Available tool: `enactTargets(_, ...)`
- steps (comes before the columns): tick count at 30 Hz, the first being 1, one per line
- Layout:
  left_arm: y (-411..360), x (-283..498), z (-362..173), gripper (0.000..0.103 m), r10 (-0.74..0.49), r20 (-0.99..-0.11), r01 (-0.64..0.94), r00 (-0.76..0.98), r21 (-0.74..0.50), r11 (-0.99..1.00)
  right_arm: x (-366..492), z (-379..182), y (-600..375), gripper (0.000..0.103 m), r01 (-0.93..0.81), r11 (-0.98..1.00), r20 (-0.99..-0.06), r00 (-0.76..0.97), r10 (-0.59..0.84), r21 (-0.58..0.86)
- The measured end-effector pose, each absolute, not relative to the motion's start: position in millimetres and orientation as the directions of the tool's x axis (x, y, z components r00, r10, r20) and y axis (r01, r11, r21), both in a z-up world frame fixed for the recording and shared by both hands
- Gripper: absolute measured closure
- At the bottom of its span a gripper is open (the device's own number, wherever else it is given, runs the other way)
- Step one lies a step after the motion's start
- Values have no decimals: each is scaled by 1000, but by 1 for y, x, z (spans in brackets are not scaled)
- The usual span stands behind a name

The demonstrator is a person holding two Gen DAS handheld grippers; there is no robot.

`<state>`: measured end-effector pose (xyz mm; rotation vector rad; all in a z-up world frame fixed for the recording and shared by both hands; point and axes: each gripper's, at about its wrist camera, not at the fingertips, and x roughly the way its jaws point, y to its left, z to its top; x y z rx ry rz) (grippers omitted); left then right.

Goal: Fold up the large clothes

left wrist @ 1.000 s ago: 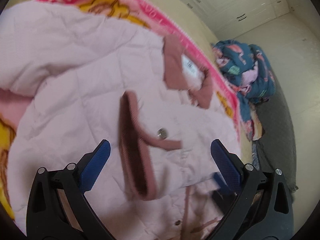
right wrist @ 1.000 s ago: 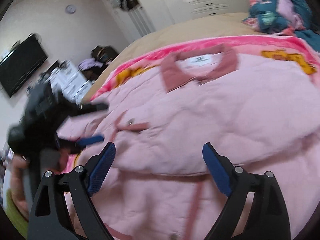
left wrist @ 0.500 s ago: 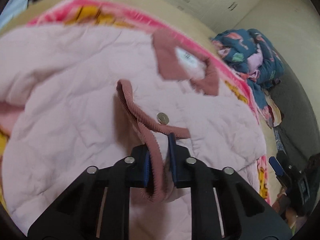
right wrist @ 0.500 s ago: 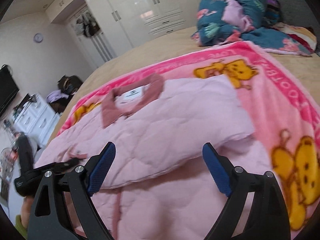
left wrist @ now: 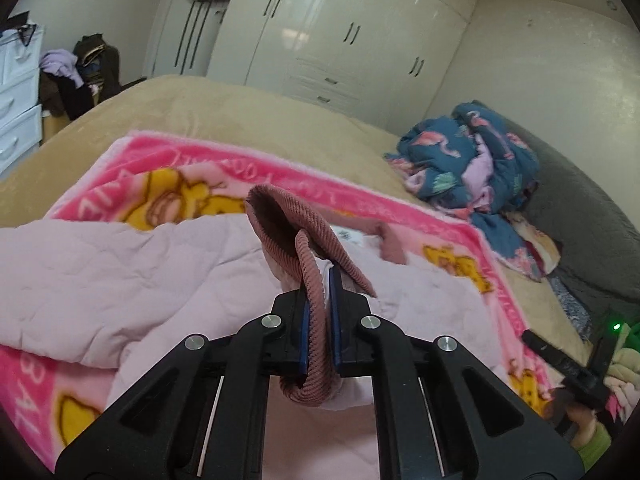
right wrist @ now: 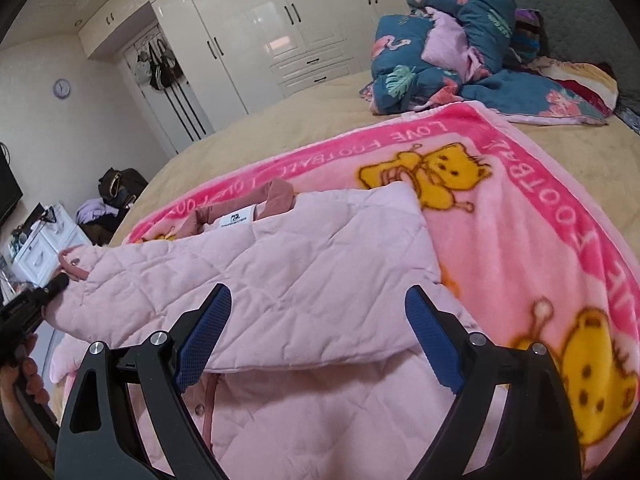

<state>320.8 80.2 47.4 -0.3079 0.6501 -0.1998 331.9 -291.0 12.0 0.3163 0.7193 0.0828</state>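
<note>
Left wrist view: left claw [left wrist: 319, 322] was clamped on the ribbed cuff [left wrist: 310, 280] of the pink quilted jacket [left wrist: 120, 276], sleeve lifted off the rest. Right claw [right wrist: 318, 338] was spread wide, gripping nothing, just above the jacket's folded front w/ collar [right wrist: 240, 208] beyond. Jacket lay on pink bear blanket [right wrist: 540, 216], on tan bed [right wrist: 304, 120]. Farther back: blue floral bedding pile [right wrist: 452, 52], white wardrobe [right wrist: 248, 28].

A home bedroom.
A wide bed [right wrist: 304, 120] with a cartoon blanket [right wrist: 520, 208], white built-in wardrobes [left wrist: 340, 40], a wall clock [right wrist: 62, 89].
</note>
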Motion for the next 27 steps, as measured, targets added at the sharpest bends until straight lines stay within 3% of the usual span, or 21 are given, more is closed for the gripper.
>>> enactTargets(9, 102, 342, -13, 101, -238, -678, -16, 696, -347, 938, 370, -13, -266, 15, -11, 967, -704, 683, 194, 256)
enactTargets(27, 107, 346, -48, 97, -226, -740, -54, 633, -333, 941, 399, -71, -273, 15, 68, 983, -808, 580, 100, 171)
